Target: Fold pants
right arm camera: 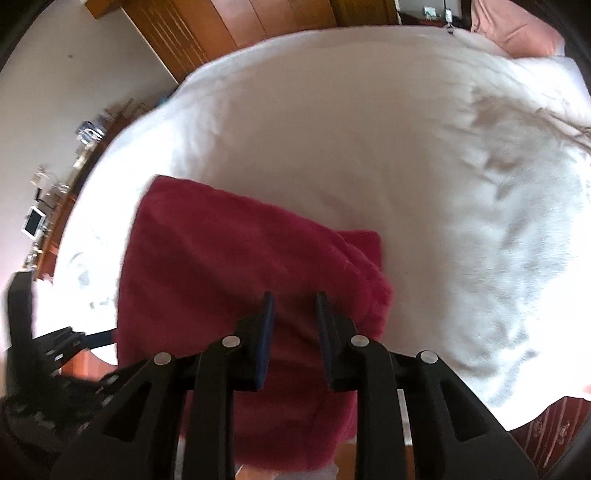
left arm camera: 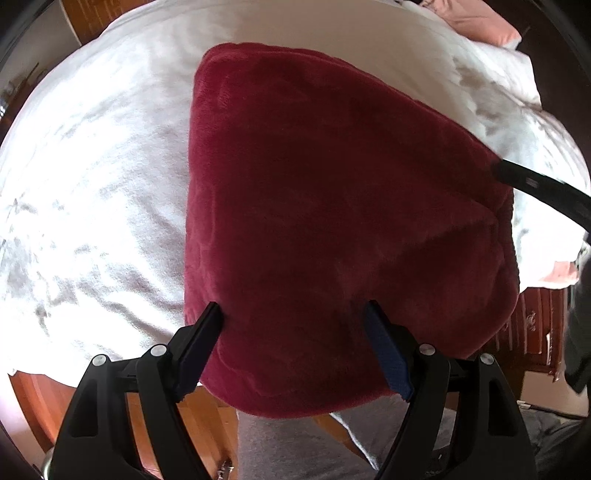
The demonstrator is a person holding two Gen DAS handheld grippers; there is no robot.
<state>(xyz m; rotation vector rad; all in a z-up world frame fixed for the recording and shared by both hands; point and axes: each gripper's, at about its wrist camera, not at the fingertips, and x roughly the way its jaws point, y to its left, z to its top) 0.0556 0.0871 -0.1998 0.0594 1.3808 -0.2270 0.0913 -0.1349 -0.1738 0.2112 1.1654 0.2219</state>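
Note:
The dark red fleece pants (left arm camera: 332,221) lie folded into a thick pad on the white bed (left arm camera: 92,184), their near end hanging over the bed's edge. My left gripper (left arm camera: 293,308) is open, its fingers spread wide over the near part of the pants, holding nothing. My right gripper (right arm camera: 293,299) hovers over the pants (right arm camera: 229,266) near their right edge, its fingers a small gap apart with no cloth between them. The right gripper's finger shows as a black bar in the left wrist view (left arm camera: 546,188) at the pants' right side.
The white bedspread (right arm camera: 406,166) spreads far around the pants. A pink pillow (left arm camera: 487,26) lies at the far right corner. Wooden floor (left arm camera: 207,413) and a patterned red rug (left arm camera: 535,325) lie below the bed's near edge. A wooden wardrobe (right arm camera: 229,26) and a cluttered shelf (right arm camera: 55,192) stand beyond the bed.

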